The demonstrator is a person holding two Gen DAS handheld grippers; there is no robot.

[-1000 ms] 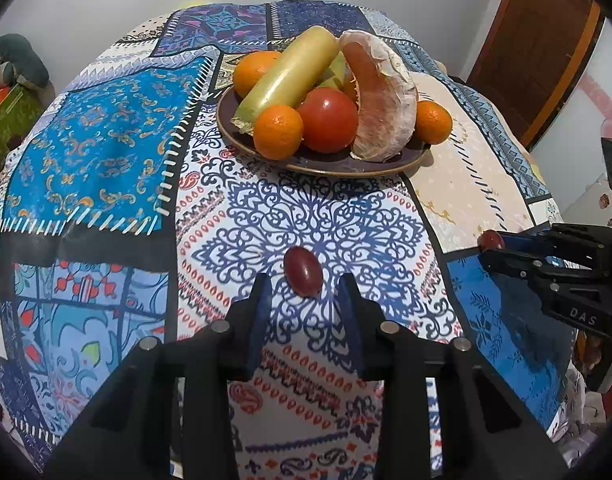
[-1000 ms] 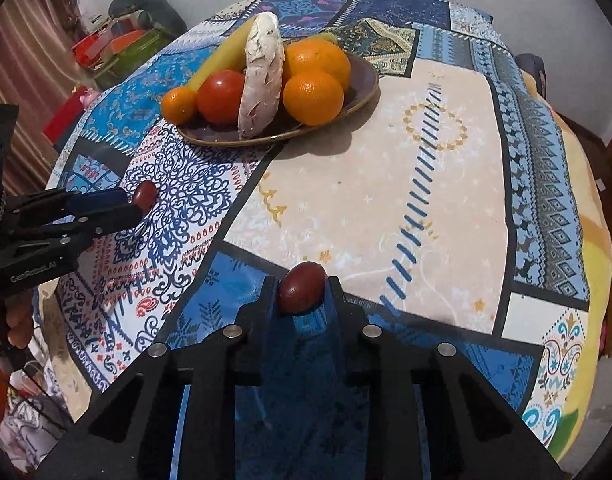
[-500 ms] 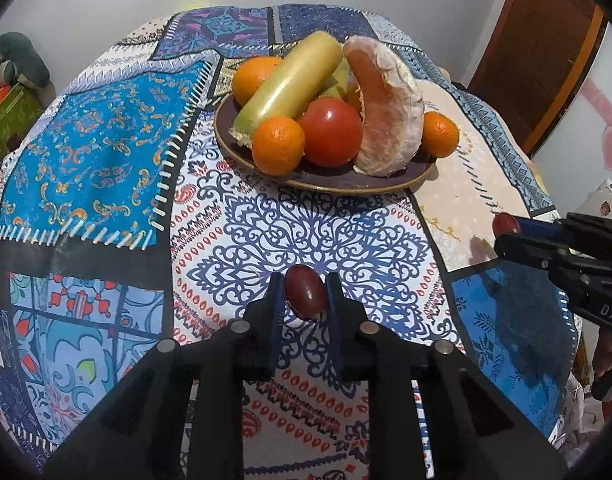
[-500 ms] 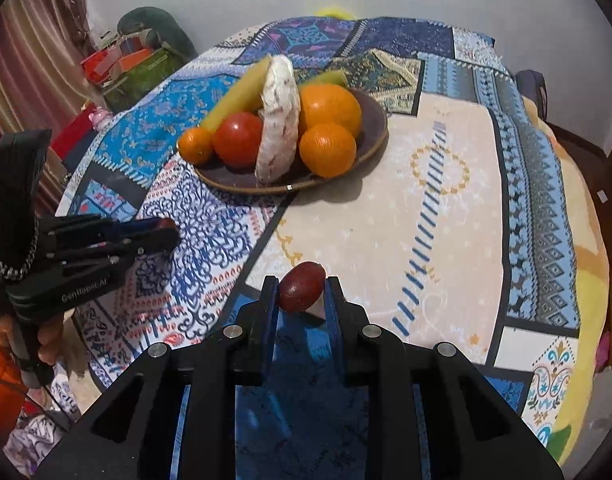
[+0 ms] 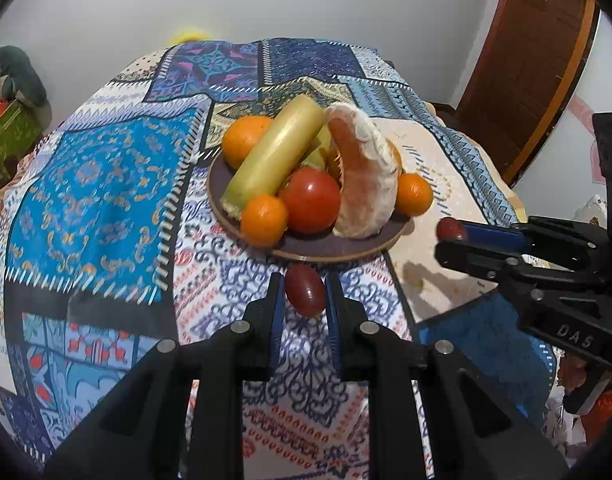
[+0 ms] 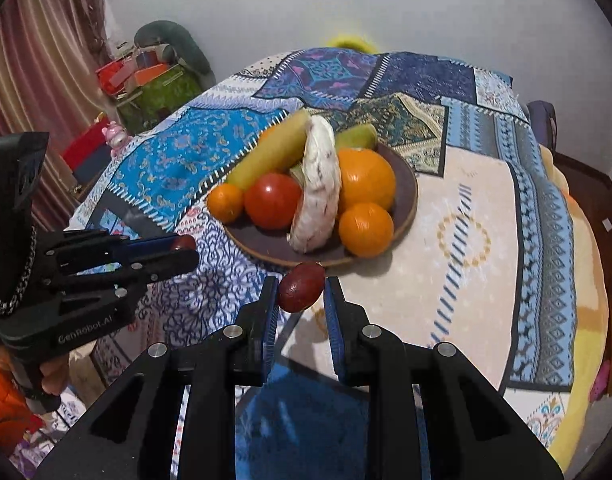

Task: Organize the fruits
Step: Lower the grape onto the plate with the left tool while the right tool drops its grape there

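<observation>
My left gripper is shut on a small dark red oval fruit, held above the patterned tablecloth just in front of the brown plate. My right gripper is shut on a second dark red fruit, also raised near the plate's front rim. The plate carries oranges, a tomato, a peeled pomelo wedge and a long yellow-green fruit. Each gripper shows in the other's view: the right gripper at right, the left gripper at left.
The round table wears a blue patchwork cloth that drops off at its edges. A wooden door stands at the right. Boxes and a cushion are piled by the curtain at left. A chair back sits behind the table.
The left gripper's jaws closed on the red fruit and lifted it off the cloth. Both grippers rose and moved toward the plate, each carrying its fruit.
</observation>
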